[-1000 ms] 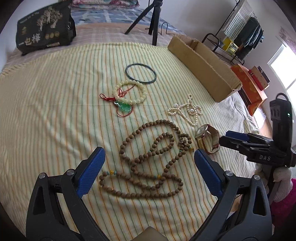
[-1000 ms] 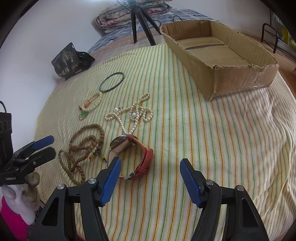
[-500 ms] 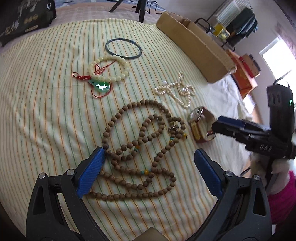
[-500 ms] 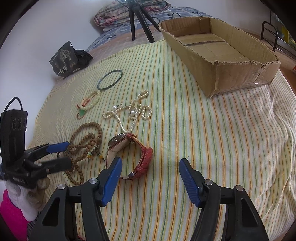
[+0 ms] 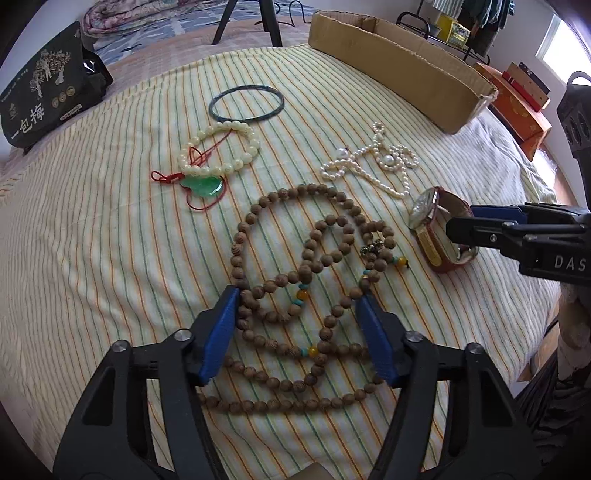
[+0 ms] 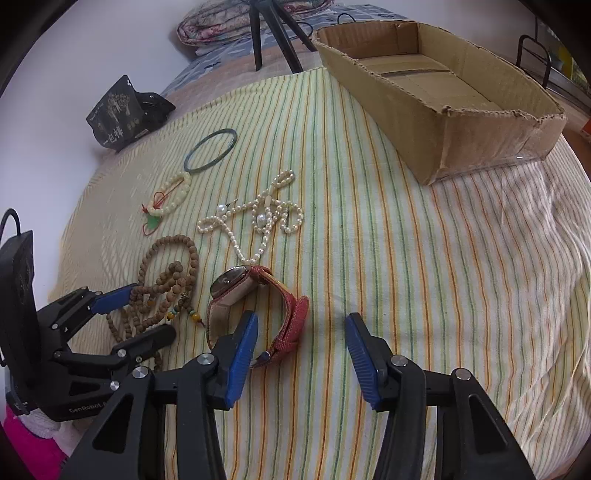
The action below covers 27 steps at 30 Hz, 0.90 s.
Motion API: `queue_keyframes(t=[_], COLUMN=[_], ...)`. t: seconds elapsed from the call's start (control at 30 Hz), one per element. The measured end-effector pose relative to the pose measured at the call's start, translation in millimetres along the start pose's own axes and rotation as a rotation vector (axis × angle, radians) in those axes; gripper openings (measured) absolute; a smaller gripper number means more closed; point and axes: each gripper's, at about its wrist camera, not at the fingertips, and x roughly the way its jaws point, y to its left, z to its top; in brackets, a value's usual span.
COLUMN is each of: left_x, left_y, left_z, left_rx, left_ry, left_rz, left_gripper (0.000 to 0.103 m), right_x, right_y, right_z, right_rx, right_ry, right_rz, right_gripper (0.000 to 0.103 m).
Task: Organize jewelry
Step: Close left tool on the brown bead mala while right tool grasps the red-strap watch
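Note:
A long wooden bead necklace lies coiled on the striped cloth; it also shows in the right wrist view. My left gripper is open, its blue pads straddling the coils low over the cloth. A red-strapped watch lies just ahead of my open right gripper, the left pad next to the strap. The watch sits partly behind the right gripper's fingers in the left wrist view. A pearl necklace, a cream bead bracelet with green pendant and a dark bangle lie farther off.
An open cardboard box stands at the far right of the bed. A black printed bag sits at the far left corner. Tripod legs stand behind the bed. Orange boxes lie beyond the bed's right edge.
My left gripper has moved forward and down over the wooden beads and its jaws have narrowed around the coils. My right gripper has edged closer to the watch.

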Motion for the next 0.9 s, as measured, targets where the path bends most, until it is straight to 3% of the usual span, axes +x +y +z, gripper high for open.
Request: queue_keyframes(t=[0.2, 0.27, 0.47, 0.9], left_x=[-1.3, -2.8, -10.2, -54.8], left_y=[9.6, 10.0, 9.0, 12.0], left_z=[5.2, 4.7, 5.6, 7.2], left_rx=[-0.045, -0.052, -0.072, -0.108], left_ry=[-0.024, -0.029, -0.048, -0.159], left_rz=[0.004, -0.001, -0.025, -0.034], left_gripper=[0.022, 0.015, 0.010, 0.010], right_x=[4.4, 4.7, 2.0, -20.3], right_y=[9.1, 10.4, 7.2, 18.2], right_z=[1.9, 2.5, 2.9, -1.7], right_rx=[-0.049, -0.061, -0.048, -0.077], right_ry=[-0.019, -0.026, -0.036, -0.092], right_rz=[-0.072, -0.086, -0.064, -0.060], right_gripper=[0.037, 0.031, 0.012, 0.009])
